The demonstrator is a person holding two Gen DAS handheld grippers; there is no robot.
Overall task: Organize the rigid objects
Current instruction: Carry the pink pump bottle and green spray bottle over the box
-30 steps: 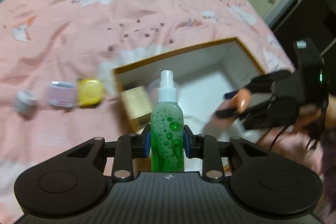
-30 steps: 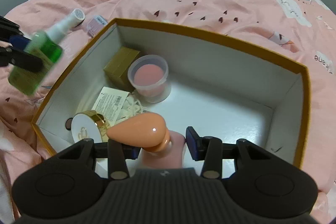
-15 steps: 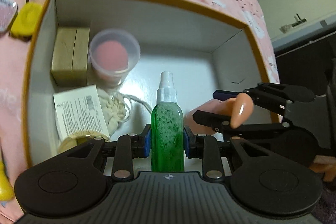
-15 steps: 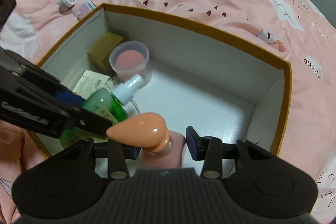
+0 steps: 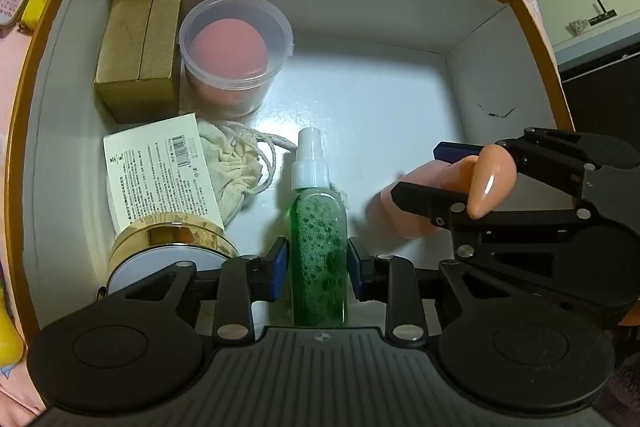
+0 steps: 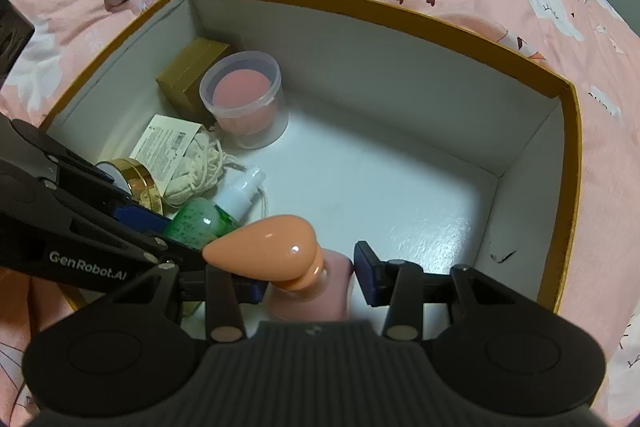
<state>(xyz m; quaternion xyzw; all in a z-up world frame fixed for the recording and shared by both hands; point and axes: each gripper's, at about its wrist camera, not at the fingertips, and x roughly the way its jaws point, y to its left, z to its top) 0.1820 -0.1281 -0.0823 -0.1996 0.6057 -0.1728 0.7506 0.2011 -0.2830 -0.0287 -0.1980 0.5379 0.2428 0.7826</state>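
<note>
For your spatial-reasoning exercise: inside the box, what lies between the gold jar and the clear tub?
A cream drawstring pouch with a printed paper tag lies between the gold jar and the clear tub. The left wrist view shows it best.

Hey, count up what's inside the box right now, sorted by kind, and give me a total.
Bottles: 2, a green spray bottle and a pink bottle with a peach cap
Boxes: 1, gold carton
Tubs: 1, clear tub with pink sponge
Jars: 1, gold-rimmed jar
Pouches: 1, cloth drawstring pouch with tag
Total: 6
</note>
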